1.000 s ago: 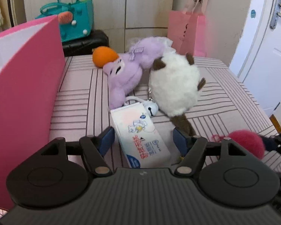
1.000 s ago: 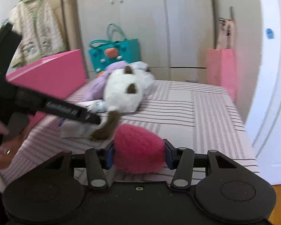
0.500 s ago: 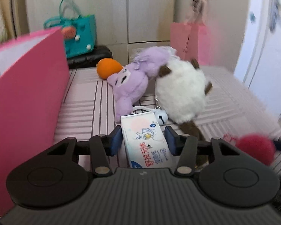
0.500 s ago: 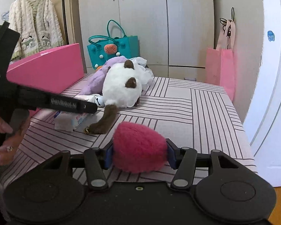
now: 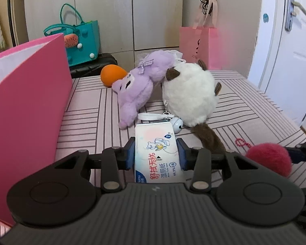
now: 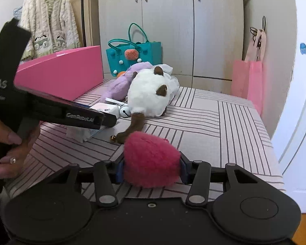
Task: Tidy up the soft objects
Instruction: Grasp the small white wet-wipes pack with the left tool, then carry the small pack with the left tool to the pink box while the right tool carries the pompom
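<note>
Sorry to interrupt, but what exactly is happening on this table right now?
A person is tidying soft things with two handheld grippers. The left gripper has just been closing and now clamps a wet wipes pack. The right gripper holds a red fuzzy ball. A white plush, purple plush and orange ball lie beside a pink bag.

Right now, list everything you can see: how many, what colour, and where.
wet wipes pack: one, white, between left claw pads
fuzzy ball: one, red, in right claw
cat plush: one, white and brown, mid bed
purple plush: one, left of the cat
orange ball: one, behind purple plush
pink box: one, bed's left side
teal tote: one, by wardrobe
pink paper bag: one, hanging
left claw: black, its jaws just closed on the pack
right claw: black, gripping the ball
hand: one, holding left claw
</note>
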A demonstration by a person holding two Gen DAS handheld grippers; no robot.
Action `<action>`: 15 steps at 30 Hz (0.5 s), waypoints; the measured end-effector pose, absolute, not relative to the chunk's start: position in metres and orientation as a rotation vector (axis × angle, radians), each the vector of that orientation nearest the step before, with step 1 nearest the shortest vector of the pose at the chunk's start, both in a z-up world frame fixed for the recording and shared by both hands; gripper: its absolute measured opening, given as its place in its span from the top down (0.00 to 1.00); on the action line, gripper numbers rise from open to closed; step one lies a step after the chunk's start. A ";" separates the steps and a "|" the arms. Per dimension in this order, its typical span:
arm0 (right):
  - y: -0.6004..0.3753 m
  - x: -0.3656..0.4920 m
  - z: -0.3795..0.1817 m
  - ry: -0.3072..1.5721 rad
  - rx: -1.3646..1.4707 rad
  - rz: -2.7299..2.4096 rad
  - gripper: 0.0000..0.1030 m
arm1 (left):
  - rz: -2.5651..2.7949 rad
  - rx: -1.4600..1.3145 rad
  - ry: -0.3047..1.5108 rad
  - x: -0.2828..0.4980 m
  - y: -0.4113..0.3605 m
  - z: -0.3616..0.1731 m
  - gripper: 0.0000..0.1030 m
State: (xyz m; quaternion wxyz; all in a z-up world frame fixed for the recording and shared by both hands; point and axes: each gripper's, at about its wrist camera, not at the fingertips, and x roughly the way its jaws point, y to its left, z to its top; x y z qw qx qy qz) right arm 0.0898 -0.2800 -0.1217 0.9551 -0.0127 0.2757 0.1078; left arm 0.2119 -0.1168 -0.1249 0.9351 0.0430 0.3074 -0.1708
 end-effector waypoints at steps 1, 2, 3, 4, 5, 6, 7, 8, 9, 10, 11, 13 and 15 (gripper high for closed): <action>-0.282 0.091 -0.121 0.564 -0.009 0.219 0.48 | -0.353 0.079 0.632 0.211 -0.116 -0.124 0.61; -0.283 0.092 -0.121 0.569 0.009 0.220 0.48 | -0.363 0.065 0.638 0.211 -0.114 -0.124 0.61; -0.284 0.092 -0.120 0.574 0.022 0.221 0.48 | -0.373 0.050 0.644 0.210 -0.113 -0.123 0.61; -0.285 0.093 -0.120 0.578 0.027 0.224 0.48 | -0.382 0.037 0.651 0.209 -0.111 -0.123 0.61; -0.284 0.093 -0.119 0.582 0.018 0.227 0.48 | -0.389 0.029 0.655 0.208 -0.110 -0.122 0.61; -0.283 0.094 -0.119 0.584 0.009 0.227 0.47 | -0.393 0.024 0.655 0.207 -0.109 -0.122 0.61; -0.282 0.094 -0.119 0.586 0.008 0.224 0.47 | -0.397 0.021 0.655 0.205 -0.109 -0.121 0.61; -0.282 0.093 -0.120 0.586 0.011 0.221 0.47 | -0.402 0.016 0.655 0.203 -0.107 -0.120 0.61; -0.281 0.092 -0.119 0.586 0.016 0.218 0.47 | -0.407 0.012 0.655 0.201 -0.105 -0.119 0.61; -0.281 0.092 -0.119 0.589 0.024 0.217 0.47 | -0.415 0.006 0.657 0.199 -0.103 -0.119 0.61; -0.282 0.092 -0.118 0.592 0.037 0.215 0.47 | -0.422 0.001 0.661 0.198 -0.101 -0.118 0.61; -0.285 0.092 -0.117 0.600 0.069 0.214 0.48 | -0.439 -0.014 0.674 0.196 -0.098 -0.116 0.61; -0.287 0.092 -0.115 0.610 0.093 0.215 0.48 | -0.456 -0.024 0.688 0.192 -0.094 -0.114 0.61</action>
